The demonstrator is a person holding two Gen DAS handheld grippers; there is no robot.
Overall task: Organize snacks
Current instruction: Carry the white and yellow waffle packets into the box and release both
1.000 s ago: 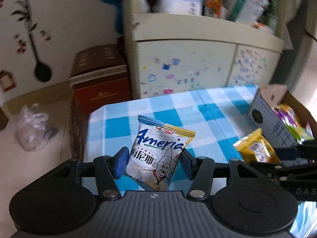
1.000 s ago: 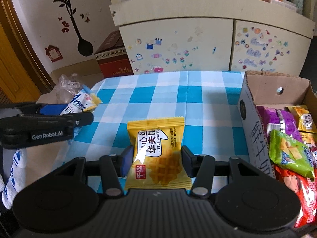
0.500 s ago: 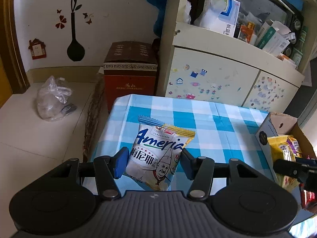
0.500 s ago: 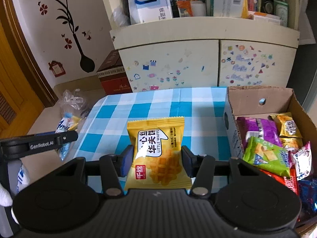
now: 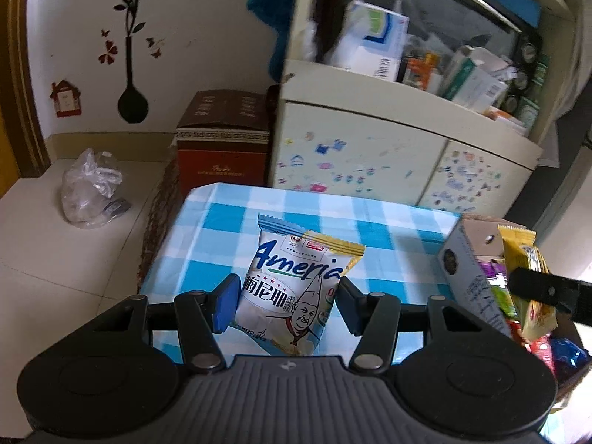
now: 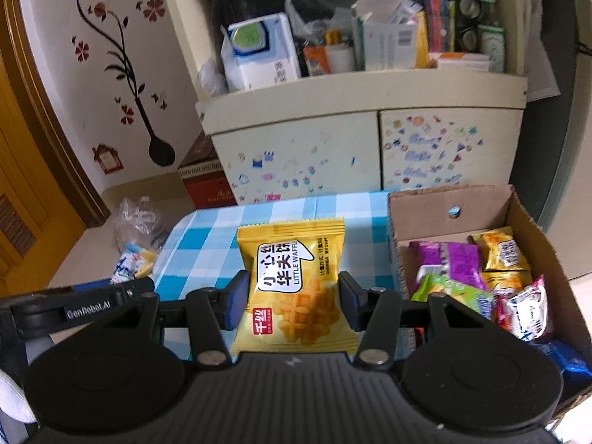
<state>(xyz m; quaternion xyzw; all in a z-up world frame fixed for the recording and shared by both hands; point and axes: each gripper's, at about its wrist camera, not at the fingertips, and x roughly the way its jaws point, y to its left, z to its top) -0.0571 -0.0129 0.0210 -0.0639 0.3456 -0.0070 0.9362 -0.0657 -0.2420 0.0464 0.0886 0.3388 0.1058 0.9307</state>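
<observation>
My left gripper (image 5: 283,305) is shut on a white and blue snack packet (image 5: 296,285) with a chef drawing, held above the blue checked tablecloth (image 5: 388,229). My right gripper (image 6: 290,305) is shut on a yellow waffle packet (image 6: 296,281), lifted over the table just left of the cardboard box (image 6: 421,218). The box holds several snack packets (image 6: 481,277). In the left wrist view the box (image 5: 466,281) sits at the right, with the yellow packet (image 5: 525,259) and the right gripper's finger (image 5: 544,288) over it. In the right wrist view the left gripper's finger (image 6: 92,303) and its packet (image 6: 129,266) appear at the left.
Behind the table stands a cream cabinet (image 6: 362,140) with stickers on its doors and cluttered shelves. A brown carton (image 5: 222,148) and a clear plastic bag (image 5: 92,192) lie on the floor to the left. The table's left edge (image 5: 162,259) drops to the tiled floor.
Both grippers have risen with their packets and pulled back, so the cabinet shelves and more floor show. The right gripper's yellow packet has shifted towards the box in the left wrist view.
</observation>
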